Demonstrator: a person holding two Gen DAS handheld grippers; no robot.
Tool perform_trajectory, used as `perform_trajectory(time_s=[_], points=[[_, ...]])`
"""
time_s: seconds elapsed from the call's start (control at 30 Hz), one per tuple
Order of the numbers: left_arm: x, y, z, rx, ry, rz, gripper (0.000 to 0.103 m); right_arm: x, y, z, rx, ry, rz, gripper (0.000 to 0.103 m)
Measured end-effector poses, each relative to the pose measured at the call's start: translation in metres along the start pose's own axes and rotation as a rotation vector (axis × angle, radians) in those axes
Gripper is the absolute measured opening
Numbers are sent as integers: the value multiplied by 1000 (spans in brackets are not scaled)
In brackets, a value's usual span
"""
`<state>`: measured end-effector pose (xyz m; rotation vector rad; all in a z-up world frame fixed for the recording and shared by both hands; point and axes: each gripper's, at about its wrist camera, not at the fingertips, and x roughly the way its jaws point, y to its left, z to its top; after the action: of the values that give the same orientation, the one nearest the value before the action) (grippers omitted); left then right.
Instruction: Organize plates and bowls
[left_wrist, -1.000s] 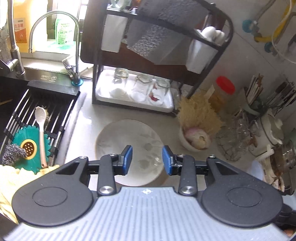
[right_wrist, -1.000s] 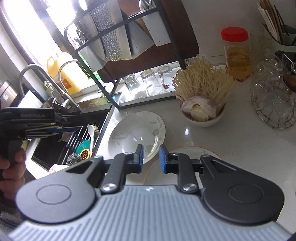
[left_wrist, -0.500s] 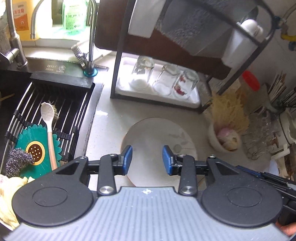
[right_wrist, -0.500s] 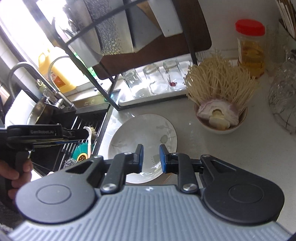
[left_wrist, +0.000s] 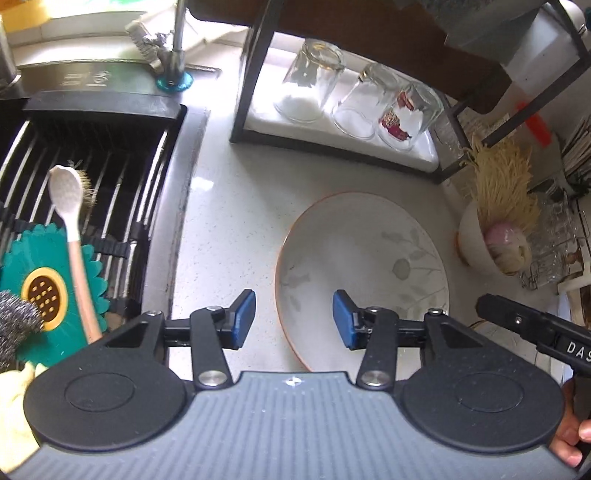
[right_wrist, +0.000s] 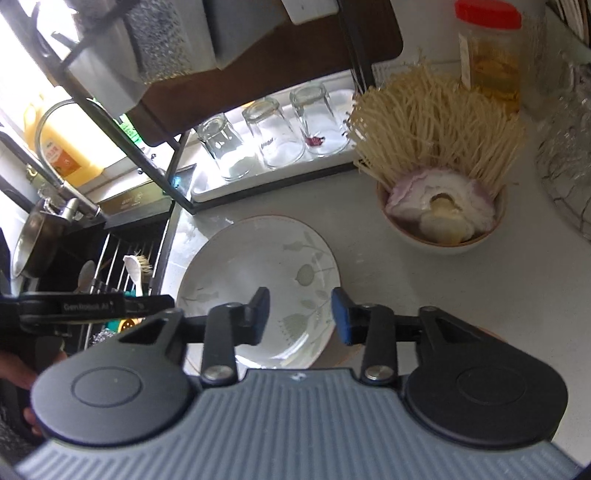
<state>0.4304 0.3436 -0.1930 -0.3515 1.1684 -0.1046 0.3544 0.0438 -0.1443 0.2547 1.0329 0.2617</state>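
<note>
**While both claws hang over the plate, its rims are free**

As you hold the left gripper (left_wrist: 293, 319) low over the counter (left_wrist: 229, 206), its jaws have just been opening and now stand at a middle width, with nothing pressed between them. The left rim of the plate (left_wrist: 369, 258) runs up through the gap between the blue pads (left_wrist: 243, 317), nearer to the right pad; the pads do not touch it. To the left of this claw there is a strip of bare counter, then the edge of the sink with the black drying rack (left_wrist: 110, 177). Ahead of the claw, beyond the plate, stands the frame of the shelf rack (left_wrist: 251, 92) with three glasses (left_wrist: 354, 99) upside down on its tray.

Your right gripper (right_wrist: 299, 317) has also just been opening its jaws, and they stand at a middle width and empty. The near right part of the plate (right_wrist: 258, 266) lies under and between its fingers. Just to the right of this claw you see the rim of a second plate (right_wrist: 487, 334), partly hidden under the gripper. Ahead and to the right, a bowl (right_wrist: 443, 240) with food stands apart from the plate, with open counter between them. To the left of this claw, the left gripper comes in over the sink edge.
</note>
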Motion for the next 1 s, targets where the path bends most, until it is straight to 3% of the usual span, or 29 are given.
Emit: perform_trajectory(time_s=[0.43,0.53,0.6,0.77,0.87,1.0], points=[[41,5,22,148,27,-27,50,57,-6,2,25,22,-124,50],[48,6,24,161,33,-47,45,61,-5,1,21,15,-102,50],[54,8,24,167,54,-66,41,65,-3,0,18,31,-89,43],[60,5,26,214,46,-79,31,72,5,-5,2,51,-136,33],[62,5,28,221,53,-88,23,75,7,-8,14,50,-138,31],[64,5,30,231,53,-101,22,76,7,-9,19,26,-141,31]])
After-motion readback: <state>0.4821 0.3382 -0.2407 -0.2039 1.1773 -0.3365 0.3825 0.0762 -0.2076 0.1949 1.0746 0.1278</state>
